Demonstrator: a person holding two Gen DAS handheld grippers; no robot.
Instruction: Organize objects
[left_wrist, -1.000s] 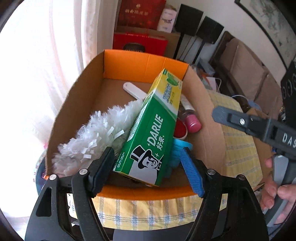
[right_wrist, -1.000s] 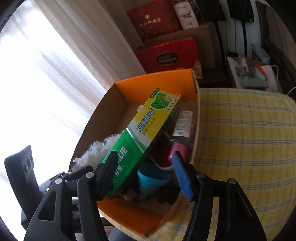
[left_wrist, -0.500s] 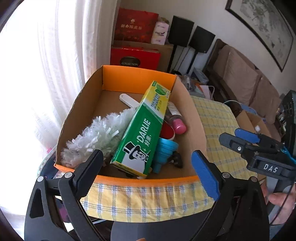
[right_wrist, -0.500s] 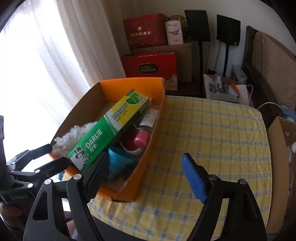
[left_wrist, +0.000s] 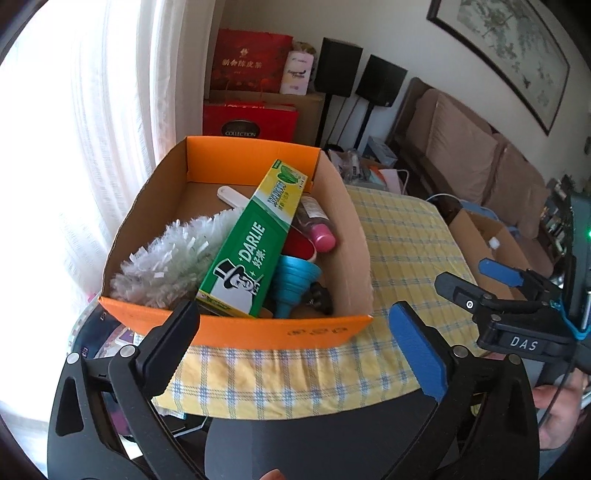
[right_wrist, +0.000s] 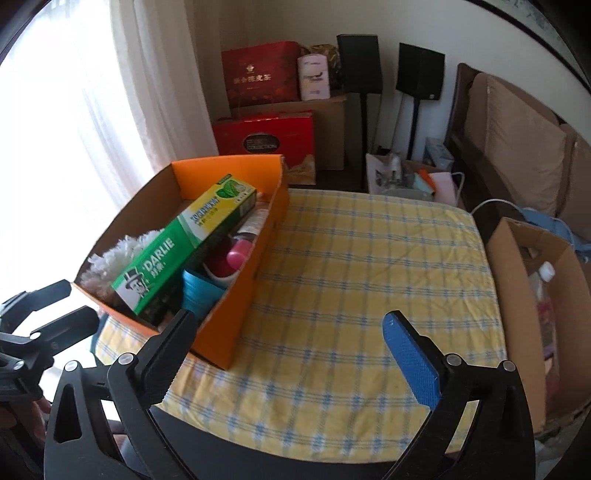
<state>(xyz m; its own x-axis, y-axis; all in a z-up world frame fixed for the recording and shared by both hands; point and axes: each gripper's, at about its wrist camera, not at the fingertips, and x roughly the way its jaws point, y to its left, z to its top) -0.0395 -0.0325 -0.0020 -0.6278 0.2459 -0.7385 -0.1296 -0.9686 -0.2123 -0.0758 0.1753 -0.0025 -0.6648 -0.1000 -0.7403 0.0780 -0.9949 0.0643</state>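
- A home living room is what's shown here, pretty clearly.
- A brown cushioned sofa (left_wrist: 476, 155) is parked along the wall, with a framed ink painting (left_wrist: 513, 55) hung above it.
- Two black speakers on stands (right_wrist: 388, 66) are set against the far wall, next to stacked red gift boxes (right_wrist: 262, 74) and plain cartons.
- Daylight is let in through sheer white curtains (right_wrist: 155, 81) on the window side.
- A table is covered with a yellow checked cloth (right_wrist: 369, 266), very domestic.
- Household bits are seen in an orange cardboard box (left_wrist: 236, 328): a Darlie toothpaste carton (left_wrist: 251, 251), a fluffy duster (left_wrist: 166, 258).
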